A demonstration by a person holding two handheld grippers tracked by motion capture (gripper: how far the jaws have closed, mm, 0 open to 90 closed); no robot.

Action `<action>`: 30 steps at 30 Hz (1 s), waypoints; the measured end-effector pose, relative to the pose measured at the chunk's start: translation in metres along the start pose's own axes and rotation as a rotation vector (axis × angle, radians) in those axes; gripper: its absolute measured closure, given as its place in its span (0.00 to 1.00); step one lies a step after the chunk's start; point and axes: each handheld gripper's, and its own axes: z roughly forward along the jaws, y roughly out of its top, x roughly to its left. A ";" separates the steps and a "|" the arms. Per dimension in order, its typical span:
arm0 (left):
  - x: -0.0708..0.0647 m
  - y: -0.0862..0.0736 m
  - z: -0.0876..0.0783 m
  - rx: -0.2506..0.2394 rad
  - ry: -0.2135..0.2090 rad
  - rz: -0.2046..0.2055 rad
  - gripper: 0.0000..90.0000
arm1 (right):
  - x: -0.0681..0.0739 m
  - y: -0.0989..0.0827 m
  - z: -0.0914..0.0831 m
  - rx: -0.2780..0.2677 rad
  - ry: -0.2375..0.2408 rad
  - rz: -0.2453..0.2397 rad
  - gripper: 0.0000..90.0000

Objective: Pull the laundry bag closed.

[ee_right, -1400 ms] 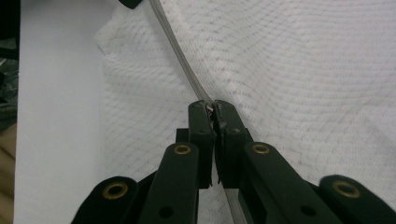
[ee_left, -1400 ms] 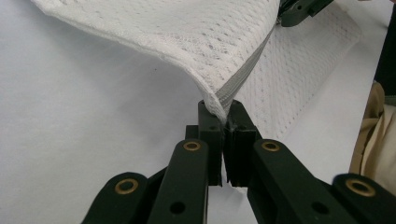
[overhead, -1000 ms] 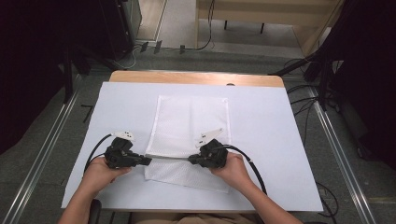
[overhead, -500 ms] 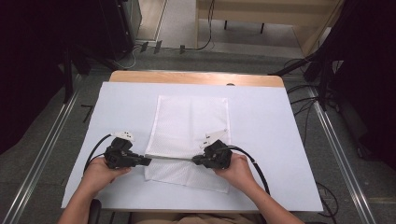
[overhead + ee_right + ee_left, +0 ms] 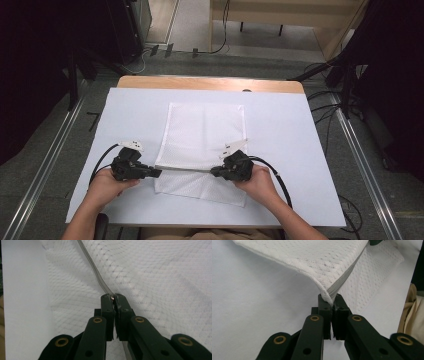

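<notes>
On the white-covered bench (image 5: 300,150), a white mesh bag (image 5: 205,132) is lying flat in the middle, its near part folded along a grey zipper (image 5: 185,170). The left gripper (image 5: 155,173) is pinching the bag's left corner at the zipper end, jaws closed on the fabric. The right gripper (image 5: 216,171) is clamping the zipper farther along, jaws closed tightly on it. Between them the zipper is running taut and straight, just above the bench's near edge.
</notes>
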 end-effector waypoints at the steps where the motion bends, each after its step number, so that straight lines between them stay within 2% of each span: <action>1: 0.000 0.000 0.000 0.001 0.004 0.001 0.98 | 0.000 -0.001 -0.001 -0.003 0.002 0.003 0.98; 30: 0.001 -0.001 -0.001 0.003 0.011 -0.003 0.98 | -0.014 -0.020 -0.027 0.012 -0.037 0.020 0.98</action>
